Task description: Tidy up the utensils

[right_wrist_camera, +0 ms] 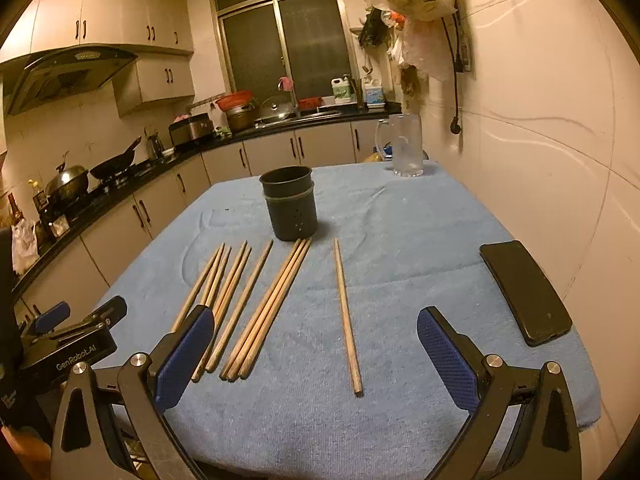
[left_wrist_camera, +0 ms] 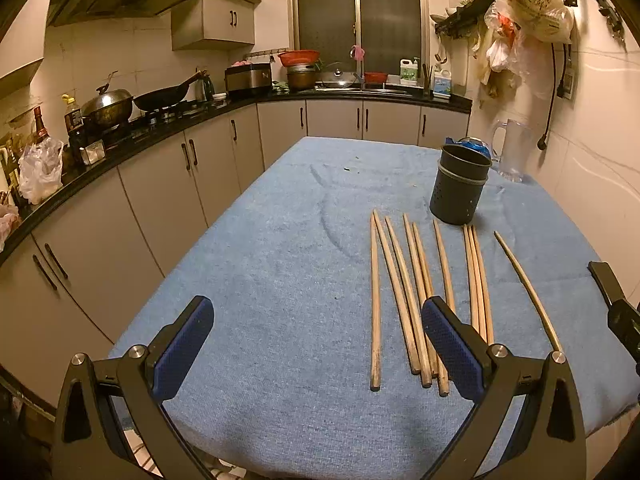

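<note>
- Chopsticks (left_wrist_camera: 424,296) lie in a loose row on the blue cloth (left_wrist_camera: 280,260) covering the desk, their far tips pointing toward a dark utensil holder (left_wrist_camera: 460,184) that stands upright just beyond them
- One single chopstick (right_wrist_camera: 347,316) lies apart from the rest, on the side nearer the wall
- Only the right wrist view shows a black phone (right_wrist_camera: 524,292) lying flat on the cloth near the wall edge, well apart from the chopsticks
- That view also shows the left tool's body at its lower left, marked with white lettering
- The left wrist view alone shows a blue item (left_wrist_camera: 474,146) behind the holder, and catches a piece of the right tool at its right edge
- A clear plastic jug (right_wrist_camera: 406,144) stands at the far corner of the desk, seen in both views
- Left tool (left_wrist_camera: 318,344) has its jaws spread wide and holds nothing; the main group of chopsticks lies ahead of it to the right, partly behind its right finger
- Right tool (right_wrist_camera: 316,356) is likewise wide and empty; the single chopstick lies between its two fingers, and the tight bundle of three sits just left of that
</note>
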The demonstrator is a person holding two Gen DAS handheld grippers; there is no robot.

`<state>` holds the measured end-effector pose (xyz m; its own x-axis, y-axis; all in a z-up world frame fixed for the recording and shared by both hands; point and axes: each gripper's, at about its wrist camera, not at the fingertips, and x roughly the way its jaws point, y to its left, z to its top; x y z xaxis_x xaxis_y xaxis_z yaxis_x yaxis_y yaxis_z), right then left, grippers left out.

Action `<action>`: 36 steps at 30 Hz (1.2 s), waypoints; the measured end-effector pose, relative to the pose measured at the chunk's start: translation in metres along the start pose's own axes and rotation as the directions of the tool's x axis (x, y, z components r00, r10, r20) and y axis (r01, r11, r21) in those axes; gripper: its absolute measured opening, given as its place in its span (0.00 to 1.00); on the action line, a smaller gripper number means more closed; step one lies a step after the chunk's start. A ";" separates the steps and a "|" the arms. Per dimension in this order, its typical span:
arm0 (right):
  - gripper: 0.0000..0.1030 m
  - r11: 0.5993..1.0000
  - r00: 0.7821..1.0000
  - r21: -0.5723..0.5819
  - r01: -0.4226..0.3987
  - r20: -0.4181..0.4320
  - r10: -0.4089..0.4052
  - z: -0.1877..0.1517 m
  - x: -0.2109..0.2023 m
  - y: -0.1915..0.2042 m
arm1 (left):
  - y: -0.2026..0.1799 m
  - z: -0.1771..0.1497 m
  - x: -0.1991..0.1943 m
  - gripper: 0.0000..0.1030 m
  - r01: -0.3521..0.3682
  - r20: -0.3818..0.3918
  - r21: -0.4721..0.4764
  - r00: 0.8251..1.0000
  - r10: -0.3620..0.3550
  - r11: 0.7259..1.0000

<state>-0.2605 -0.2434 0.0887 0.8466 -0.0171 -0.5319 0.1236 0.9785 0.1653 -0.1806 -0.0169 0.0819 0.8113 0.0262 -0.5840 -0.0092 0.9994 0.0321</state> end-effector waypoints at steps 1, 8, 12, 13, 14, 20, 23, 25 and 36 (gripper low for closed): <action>1.00 1.000 1.000 0.001 0.000 -0.003 0.000 0.000 0.001 0.000 | 0.000 0.000 0.000 1.00 0.001 -0.001 0.000 1.000 -0.001 1.000; 1.00 1.000 1.000 0.005 -0.001 -0.007 0.001 -0.001 0.001 -0.001 | 0.001 -0.001 0.001 1.00 0.002 -0.003 0.000 1.000 -0.002 1.000; 1.00 1.000 1.000 0.005 -0.001 -0.009 0.001 -0.002 0.001 -0.002 | 0.000 -0.003 0.003 1.00 0.003 -0.006 0.003 1.000 -0.003 1.000; 1.00 1.000 1.000 0.005 -0.001 -0.010 0.001 -0.002 0.002 -0.002 | 0.000 -0.004 0.003 1.00 0.003 -0.007 0.004 1.000 -0.003 1.000; 0.99 1.000 1.000 0.006 -0.001 -0.012 0.001 -0.002 0.002 -0.002 | 0.000 -0.004 0.003 1.00 0.003 -0.007 0.005 1.000 -0.003 1.000; 0.97 1.000 1.000 0.010 0.000 -0.019 0.000 -0.003 0.003 -0.003 | 0.000 -0.004 0.003 1.00 0.003 -0.007 0.005 1.000 -0.003 1.000; 0.96 1.000 1.000 0.011 0.000 -0.022 0.000 -0.003 0.003 -0.003 | -0.001 -0.005 0.003 1.00 0.003 -0.008 0.006 1.000 -0.003 1.000; 0.96 1.000 1.000 0.014 0.001 -0.025 0.000 -0.003 0.004 -0.003 | -0.001 -0.005 0.003 1.00 0.004 -0.008 0.006 1.000 -0.004 1.000; 0.95 1.000 1.000 0.019 0.002 -0.031 -0.002 -0.003 0.004 -0.004 | -0.002 -0.005 0.004 1.00 0.003 -0.010 0.007 1.000 -0.003 1.000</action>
<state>-0.2592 -0.2469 0.0833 0.8302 -0.0126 -0.5573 0.1352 0.9744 0.1795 -0.1806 -0.0186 0.0753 0.8056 0.0233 -0.5920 -0.0025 0.9994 0.0358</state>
